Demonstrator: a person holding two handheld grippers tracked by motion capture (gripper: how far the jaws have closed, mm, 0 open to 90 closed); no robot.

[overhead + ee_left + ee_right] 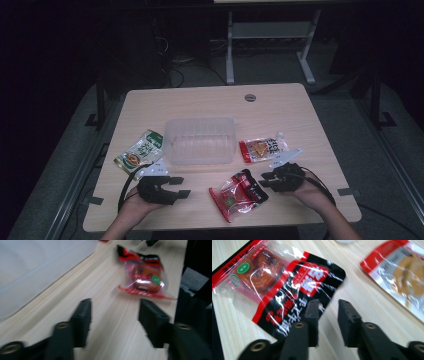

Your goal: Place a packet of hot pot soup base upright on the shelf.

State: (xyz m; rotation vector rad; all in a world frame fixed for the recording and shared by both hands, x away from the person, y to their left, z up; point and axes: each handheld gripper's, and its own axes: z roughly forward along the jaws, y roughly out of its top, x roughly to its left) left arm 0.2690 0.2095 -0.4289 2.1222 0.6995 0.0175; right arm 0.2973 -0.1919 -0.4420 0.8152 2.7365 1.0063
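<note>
While lying flat on table, red pack waiting between both grippers, outside empty tub. Right gripper hovering just beside pack edge, jaws partly apart, gripping nothing. Left gripper half-open, empty. All three packs remaining outside; packing apparently not begun.

Red and black on the near snack packet, with white lettering and a small green dot. Red and white on the right packet; green and white on the left packet. Clear box, pale wood-grain table, black grippers.
</note>
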